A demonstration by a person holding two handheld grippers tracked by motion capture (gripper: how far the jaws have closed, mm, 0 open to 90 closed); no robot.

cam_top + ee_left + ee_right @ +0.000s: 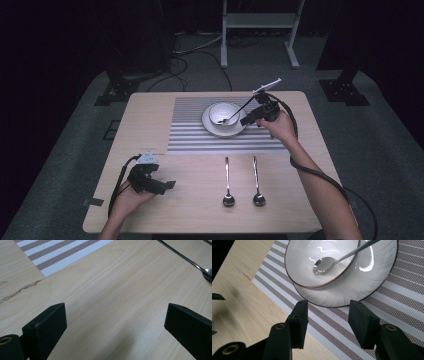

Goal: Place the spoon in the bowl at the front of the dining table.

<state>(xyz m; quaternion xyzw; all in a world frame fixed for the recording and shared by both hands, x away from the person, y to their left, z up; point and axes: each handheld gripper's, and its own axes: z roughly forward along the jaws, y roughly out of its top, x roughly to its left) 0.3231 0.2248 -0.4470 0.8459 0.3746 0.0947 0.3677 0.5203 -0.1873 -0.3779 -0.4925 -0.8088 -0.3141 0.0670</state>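
where the spoon [329,262] leans in the bowl [299,262], its handle end runs off frame.

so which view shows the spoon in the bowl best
The right gripper view: the spoon lies close and sharp, its scoop resting in the bowl and its handle crossing the rim. The high view shows it small and dim. The left gripper view faces the table near a different spoon.

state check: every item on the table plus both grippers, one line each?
White brown-rimmed bowl: upright on white plate, holds one spoon.
Metal spoon in bowl: handle leaning on rim.
Two metal spoons: flat on table, side by side.
Left hand-held gripper: open, empty.
Right hand-held gripper: open, empty.
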